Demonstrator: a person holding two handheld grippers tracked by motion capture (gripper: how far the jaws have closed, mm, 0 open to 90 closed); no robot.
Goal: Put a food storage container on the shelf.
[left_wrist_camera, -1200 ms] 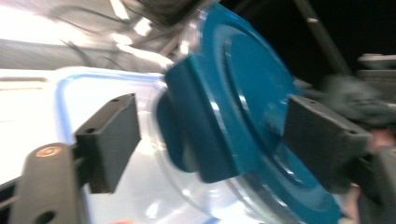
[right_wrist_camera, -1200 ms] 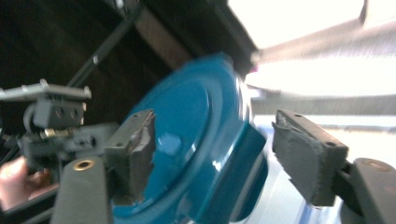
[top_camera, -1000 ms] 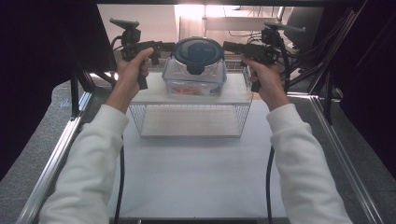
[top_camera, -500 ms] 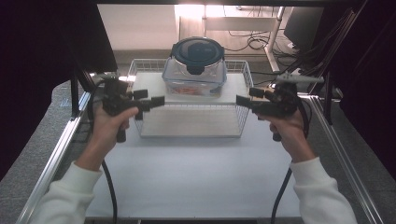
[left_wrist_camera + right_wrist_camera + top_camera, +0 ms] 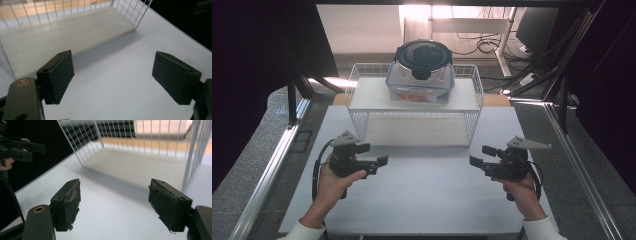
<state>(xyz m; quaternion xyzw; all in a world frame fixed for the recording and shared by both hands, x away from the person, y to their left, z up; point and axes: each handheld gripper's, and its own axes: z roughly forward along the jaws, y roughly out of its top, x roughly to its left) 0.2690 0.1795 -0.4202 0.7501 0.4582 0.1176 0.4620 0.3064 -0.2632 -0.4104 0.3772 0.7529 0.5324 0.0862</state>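
Observation:
A clear food container with a dark blue lid (image 5: pixel 422 70) stands on top of a white wire rack (image 5: pixel 362 95) at the back of the white table (image 5: pixel 427 200). My left gripper (image 5: pixel 383 160) is held low over the table's left front, pointing right, apart from the rack. Its jaws (image 5: pixel 112 60) are open with nothing between them and have just been closing a little. My right gripper (image 5: pixel 478 156) hovers at the right front, pointing left, also open and empty (image 5: pixel 115 185). The rack's lower shelf (image 5: pixel 65 27) lies ahead of both.
Metal frame rails (image 5: pixel 272 165) run along both sides of the table. Dark curtains hang left and right. Cables and a desk leg (image 5: pixel 504 35) lie on the floor behind the rack. The left gripper (image 5: pixel 22 150) appears at the far left of the right gripper view.
Both hands have drawn back from beside the container on the rack and dropped to the table's front. They now hover low at left and right, with the container left on the rack.

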